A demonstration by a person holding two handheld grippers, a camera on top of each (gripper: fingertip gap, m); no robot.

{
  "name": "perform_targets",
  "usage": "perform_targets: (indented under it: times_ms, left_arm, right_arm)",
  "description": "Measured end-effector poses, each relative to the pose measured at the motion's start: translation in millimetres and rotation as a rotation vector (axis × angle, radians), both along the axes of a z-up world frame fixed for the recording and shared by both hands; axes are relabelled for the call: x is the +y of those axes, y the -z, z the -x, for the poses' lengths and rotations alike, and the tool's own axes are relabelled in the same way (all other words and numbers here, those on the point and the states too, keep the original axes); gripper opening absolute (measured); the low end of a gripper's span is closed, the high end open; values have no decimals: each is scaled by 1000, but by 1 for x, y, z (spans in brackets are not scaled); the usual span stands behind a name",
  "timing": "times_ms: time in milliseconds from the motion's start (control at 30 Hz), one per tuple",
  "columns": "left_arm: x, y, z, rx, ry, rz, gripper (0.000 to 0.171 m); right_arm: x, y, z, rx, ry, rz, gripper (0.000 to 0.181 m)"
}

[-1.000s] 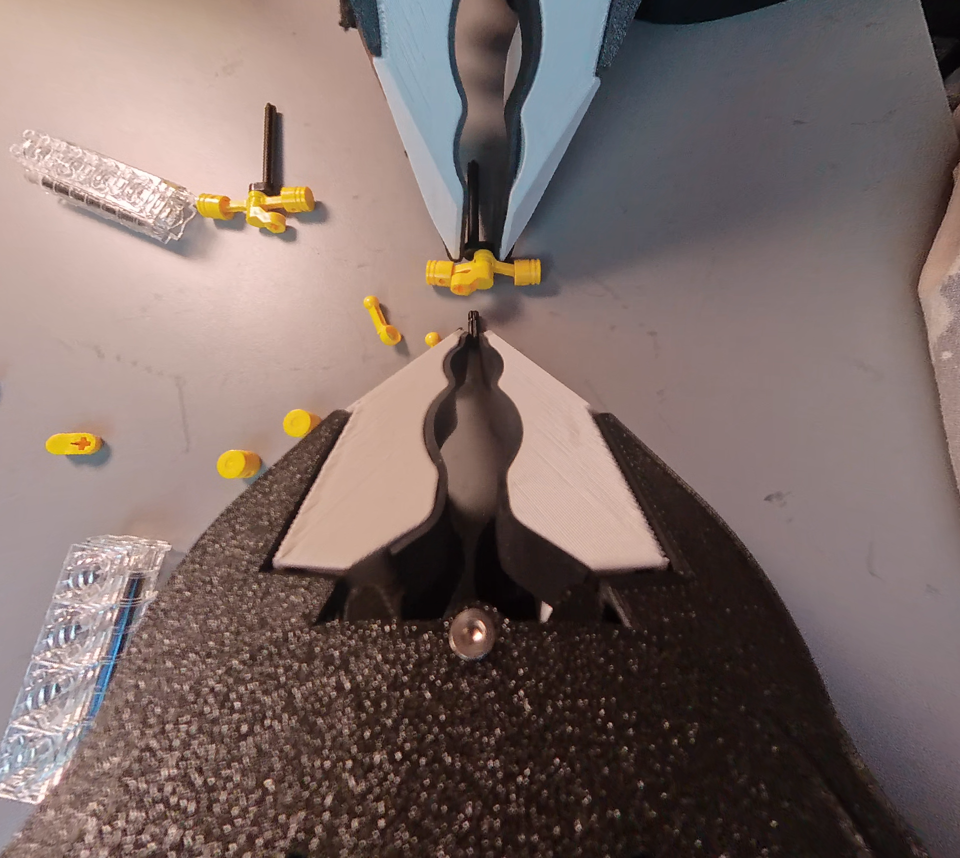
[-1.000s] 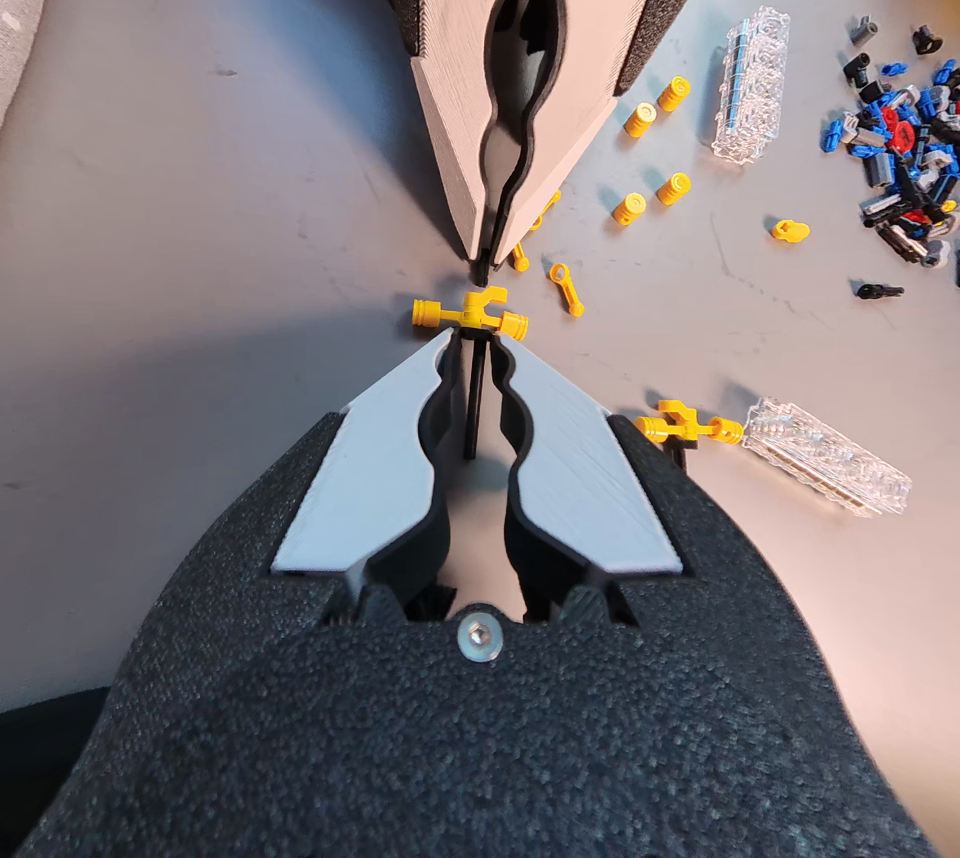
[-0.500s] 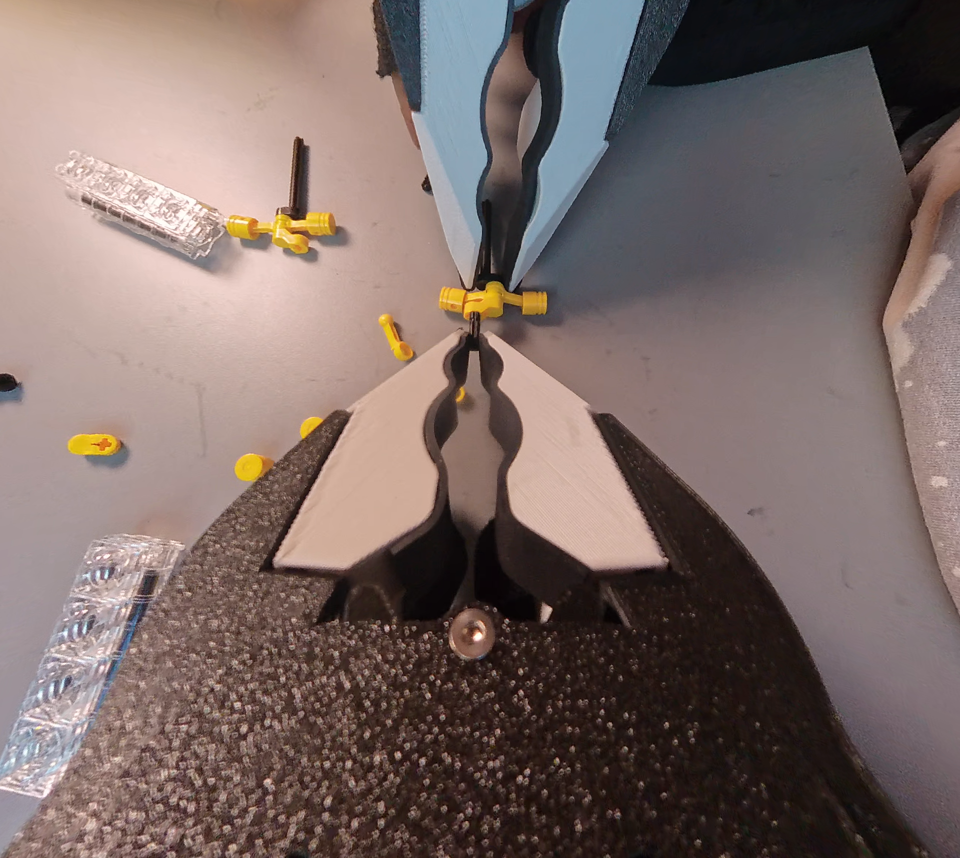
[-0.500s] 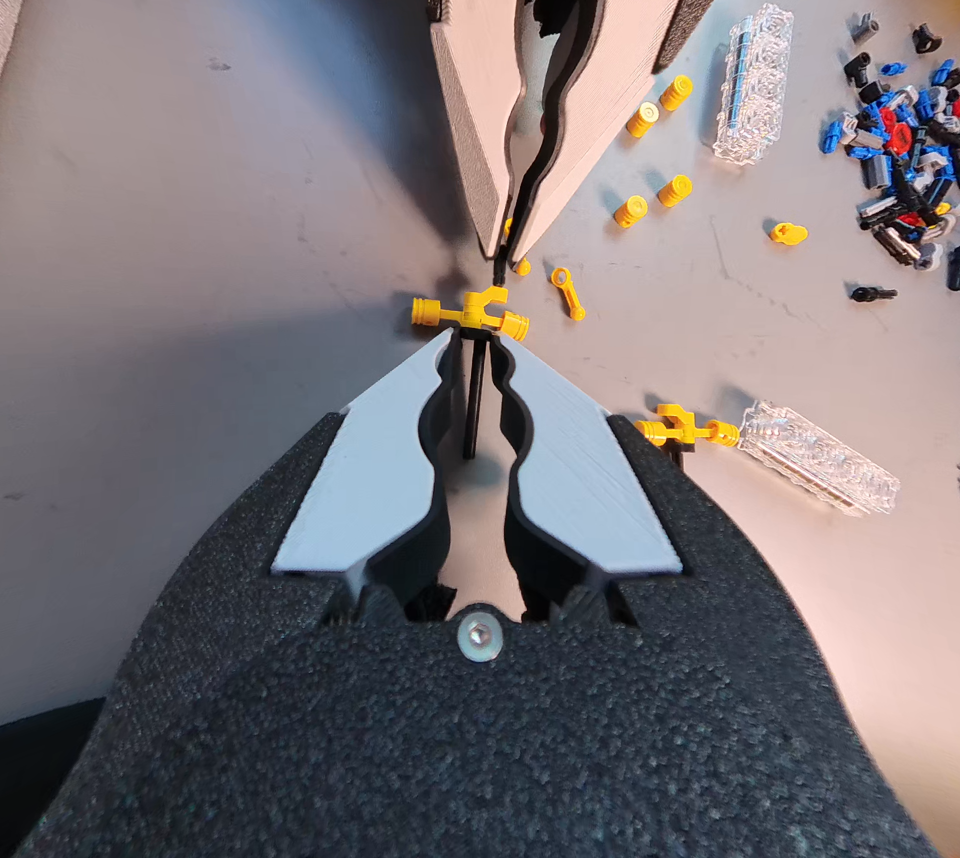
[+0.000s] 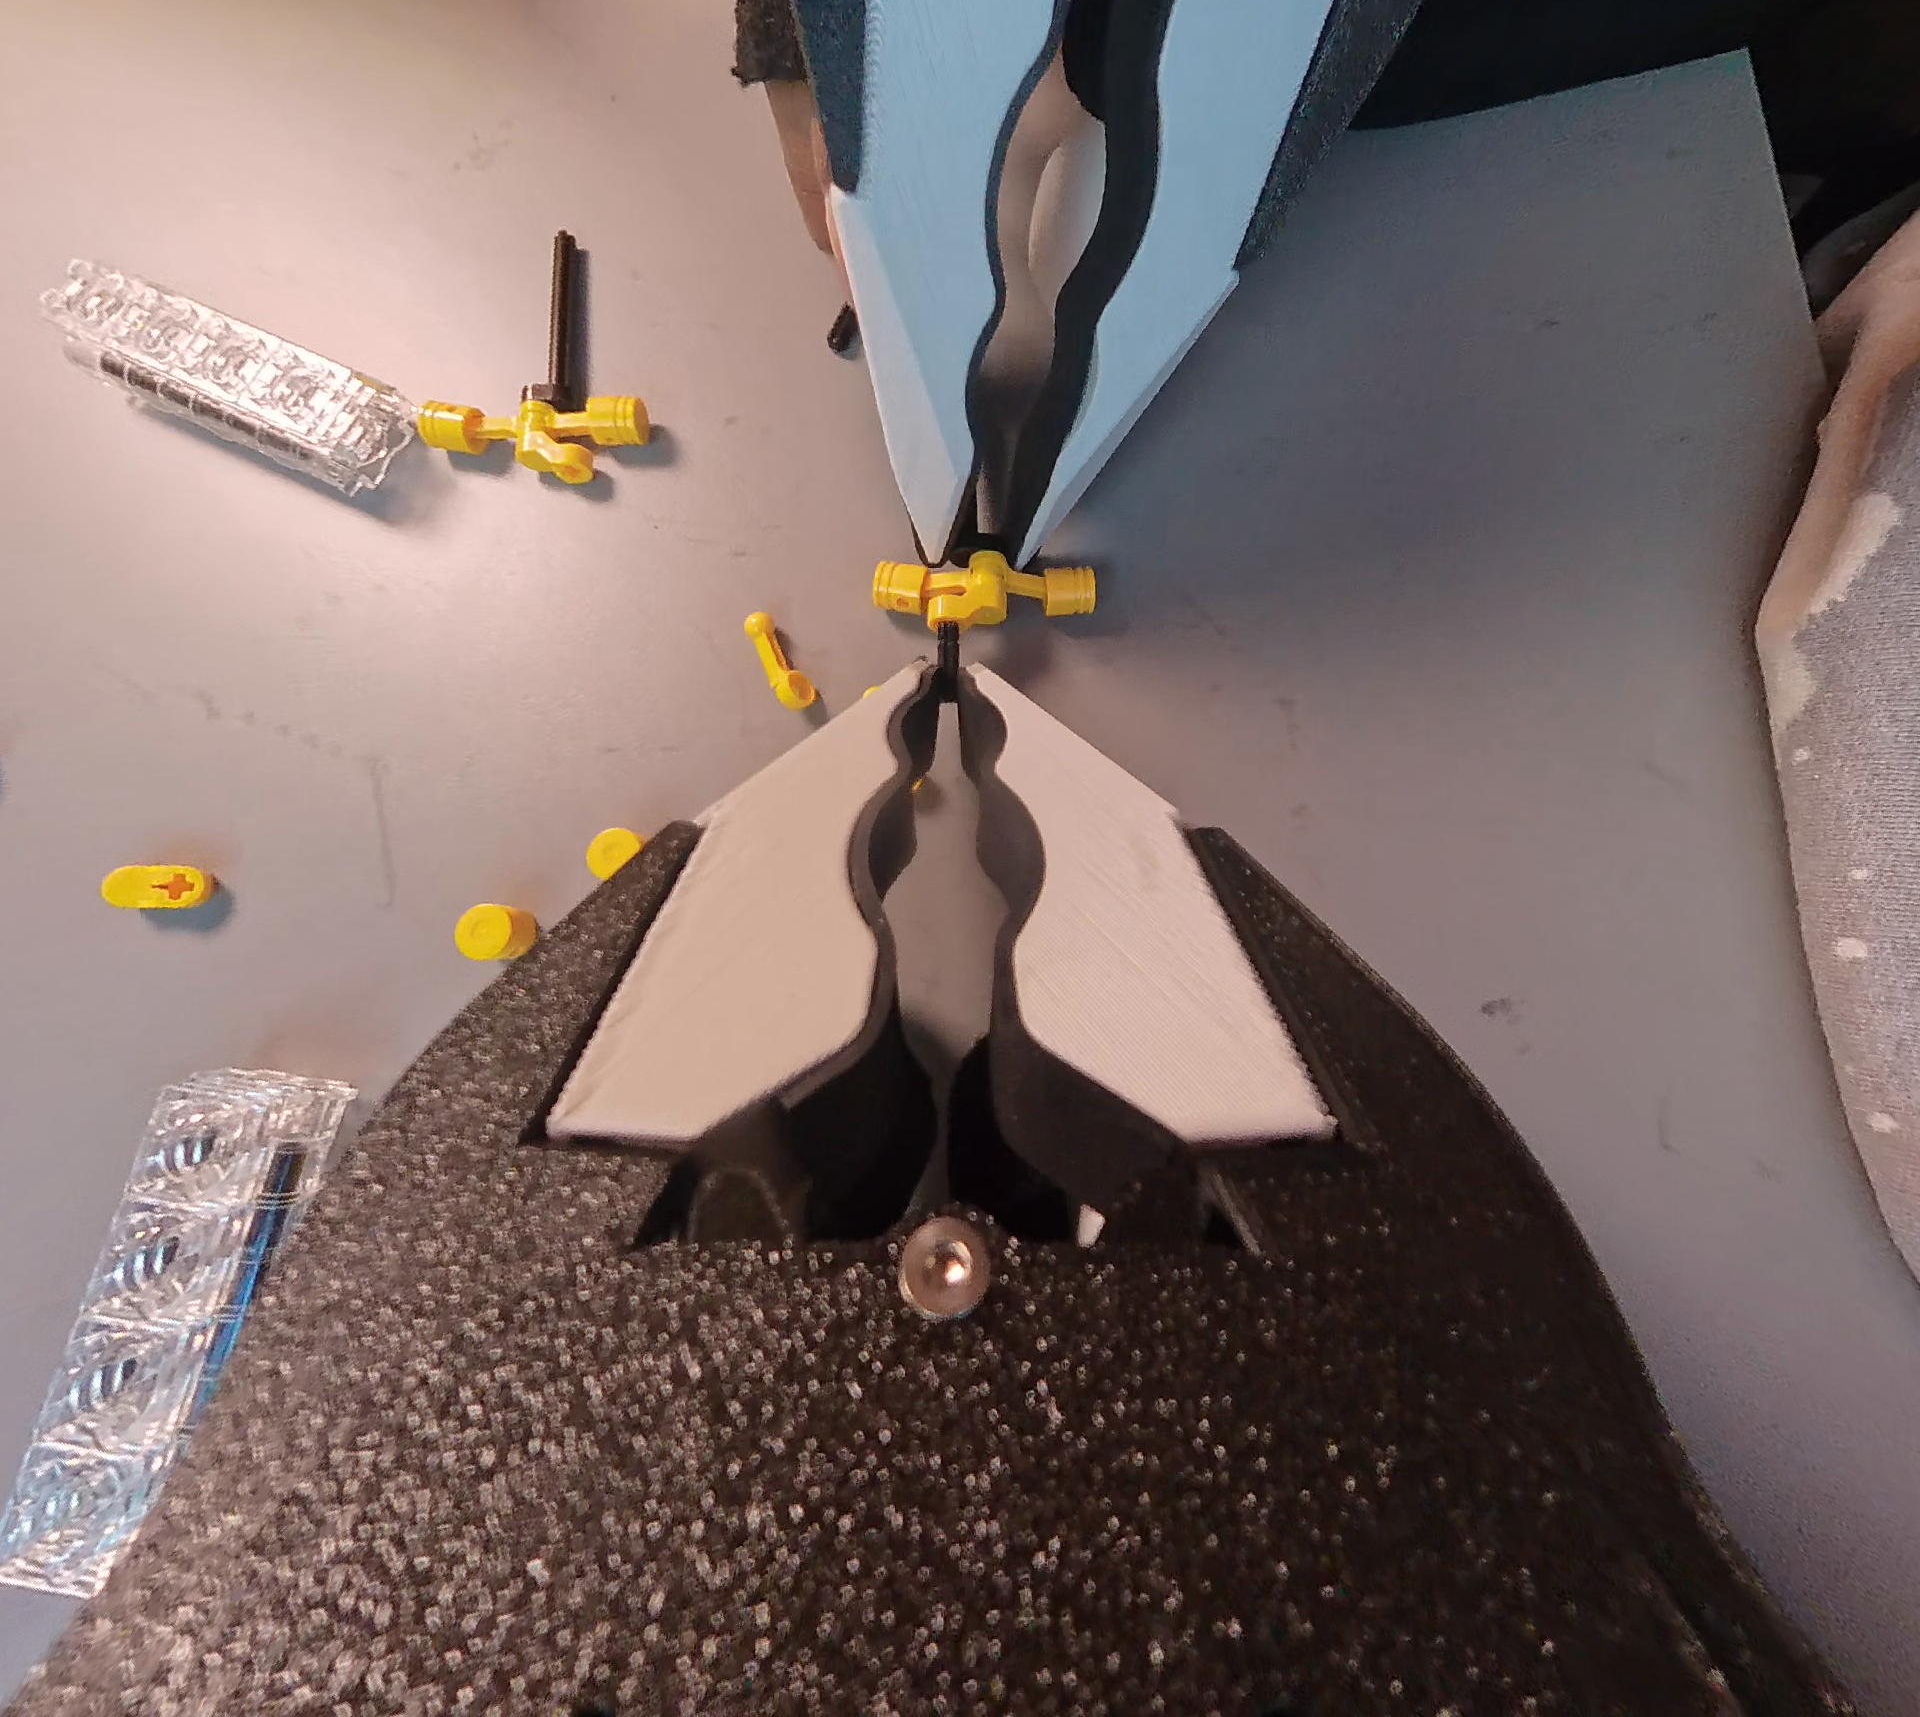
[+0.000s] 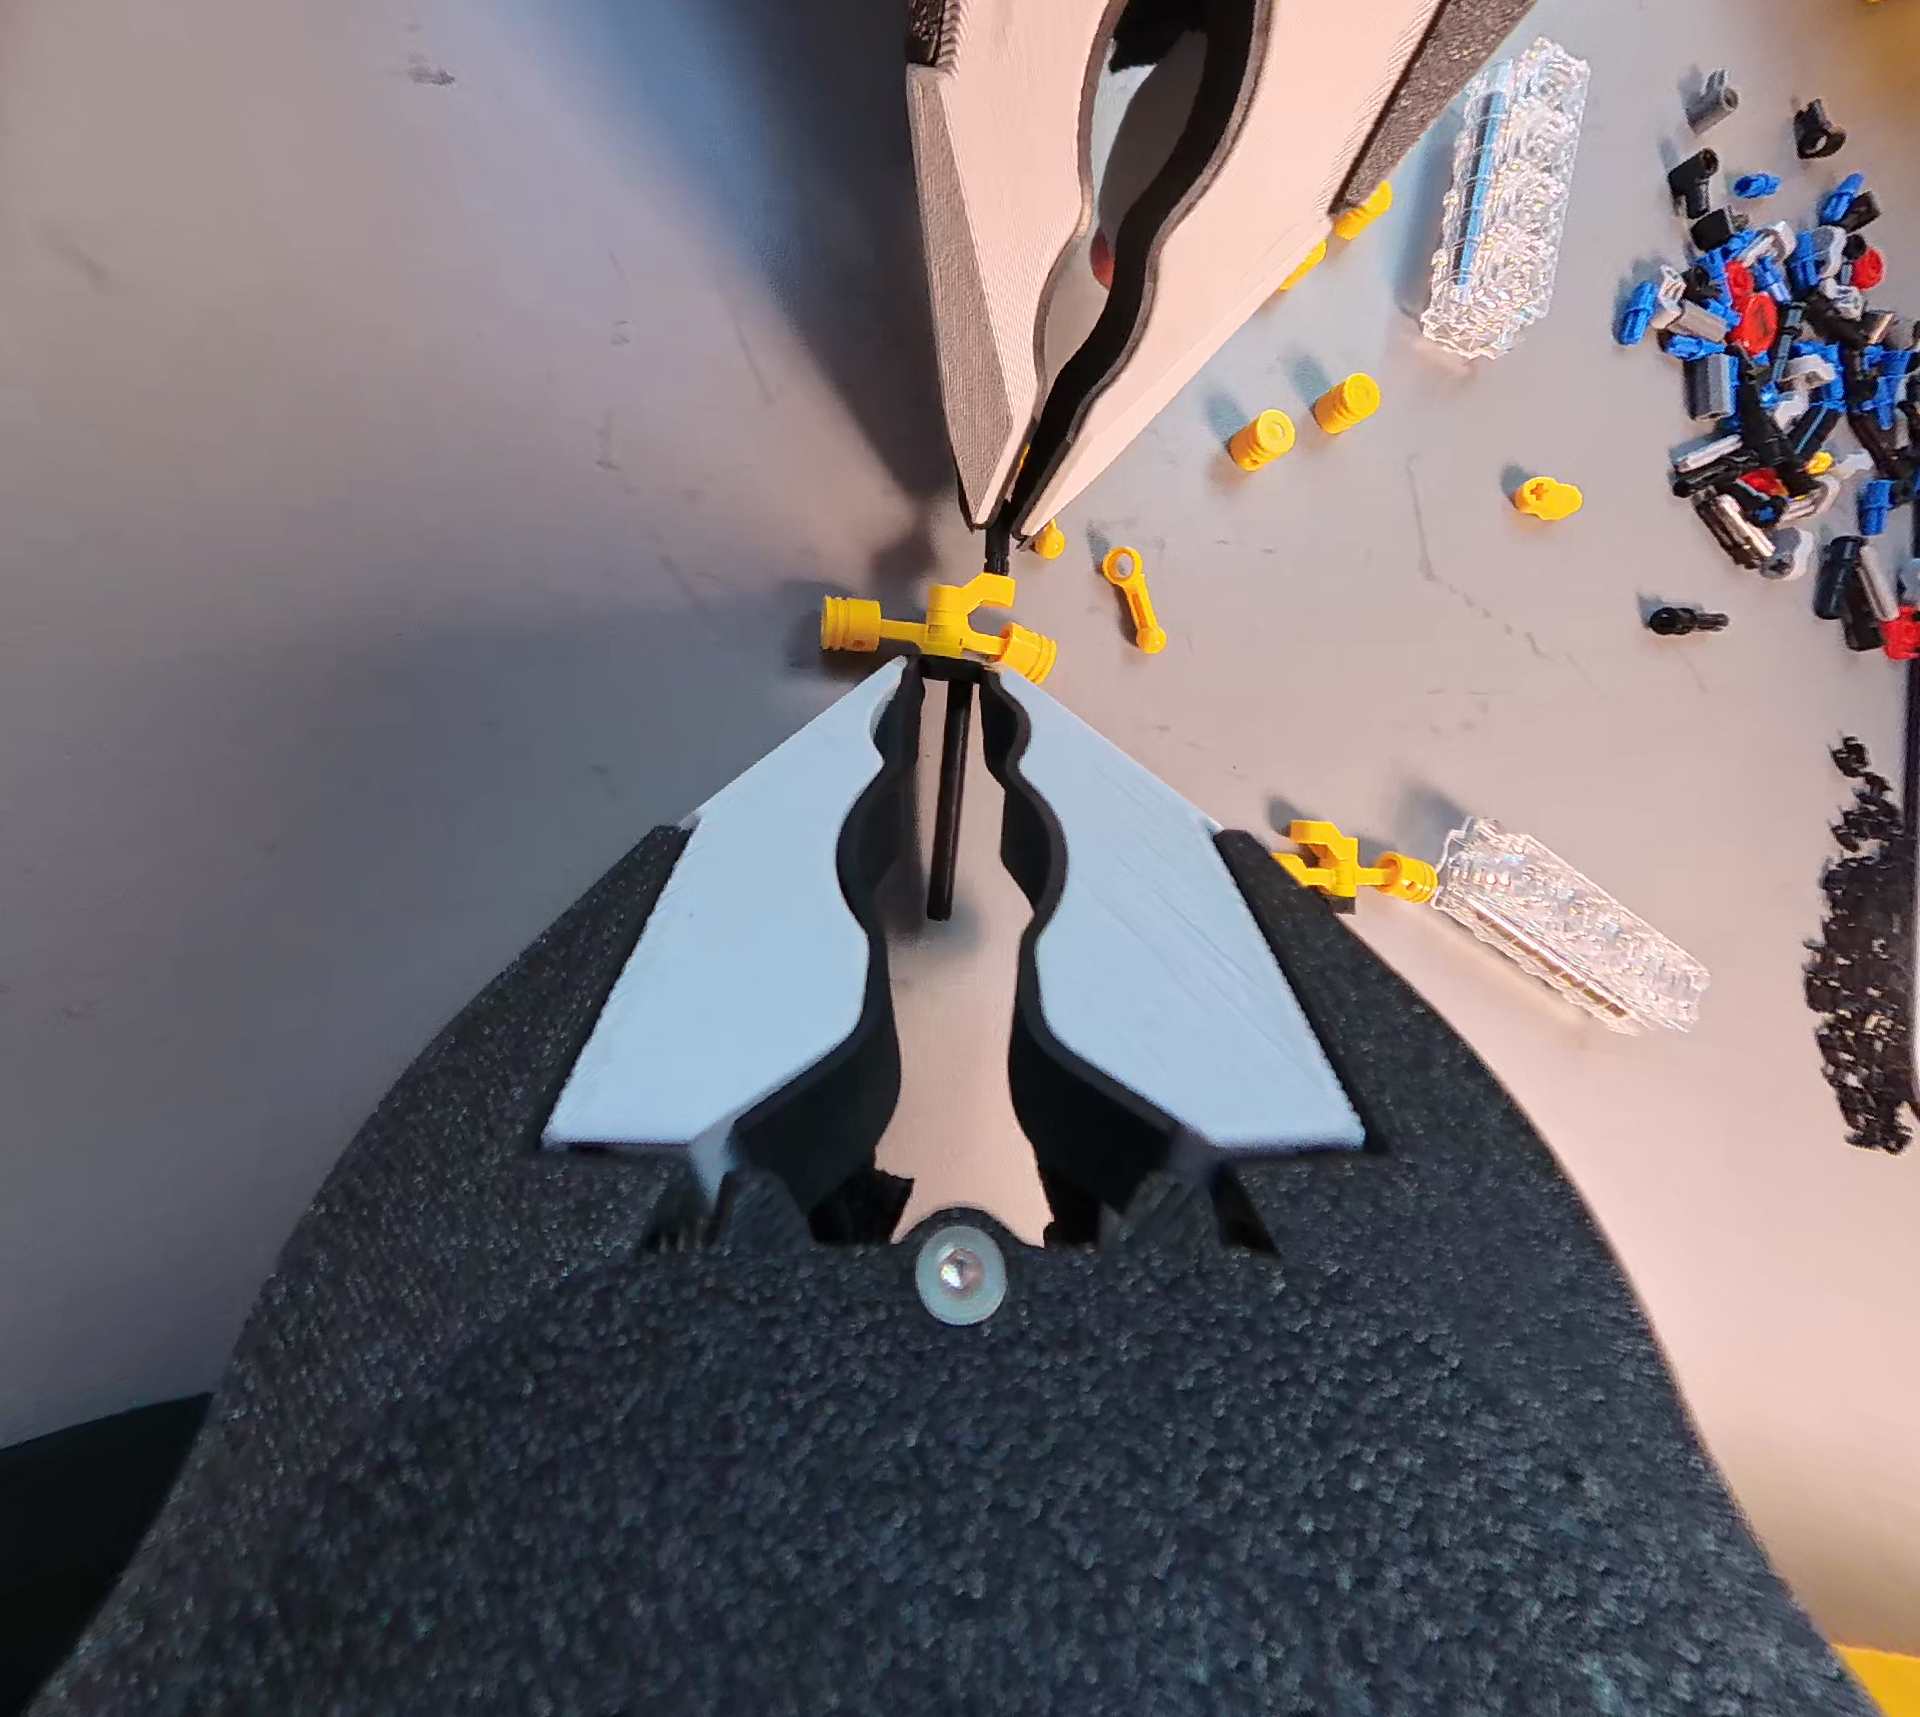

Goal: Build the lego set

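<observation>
My right gripper [image 6: 951,675] is shut on a thin black axle [image 6: 951,794] that carries a yellow two-piston assembly [image 6: 940,628] at its far end, held just above the grey table. My left gripper [image 5: 945,682] is shut on a short black pin [image 5: 945,651] whose tip sticks out and meets the middle of the yellow assembly [image 5: 982,602]. The two grippers face each other tip to tip. In the left wrist view the right gripper [image 5: 977,540] comes in from the top. In the right wrist view the left gripper [image 6: 1003,519] comes in from the top with the pin [image 6: 997,553].
A second yellow piston assembly [image 5: 535,426] on a black axle lies beside a clear block [image 5: 223,389]. Another clear block [image 5: 156,1304], loose yellow cylinders [image 5: 494,929] and a yellow rod [image 5: 779,675] lie near. A pile of small blue, black and red parts [image 6: 1787,379] is at the right. The tips of both grippers are at nearly the same place. The clear block [image 5: 223,389] is about 15 centimeters from both grippers' fingertips.
The two grippers have closed the gap between them. The left gripper's black pin, apart from the yellow assembly a second ago, now touches its middle.
</observation>
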State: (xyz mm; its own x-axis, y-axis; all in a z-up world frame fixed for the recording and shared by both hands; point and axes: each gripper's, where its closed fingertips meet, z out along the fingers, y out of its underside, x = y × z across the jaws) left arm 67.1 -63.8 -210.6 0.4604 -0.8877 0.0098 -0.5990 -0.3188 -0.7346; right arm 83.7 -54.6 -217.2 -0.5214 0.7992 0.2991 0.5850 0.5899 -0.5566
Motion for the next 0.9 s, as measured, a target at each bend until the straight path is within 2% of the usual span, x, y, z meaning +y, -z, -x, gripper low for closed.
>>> perform_targets:
  times_ms: [200,400,900]
  left_arm:
    - [0,3,-1,9,-21,24,3]
    - [1,2,0,7,-35,24,3]
    - [2,2,-3,18,-33,9,3]
  right_arm:
    - [1,0,-1,7,8,46,12]
    - [2,-14,-5,37,48,237,24]
    - [-3,0,7,1,76,198,11]
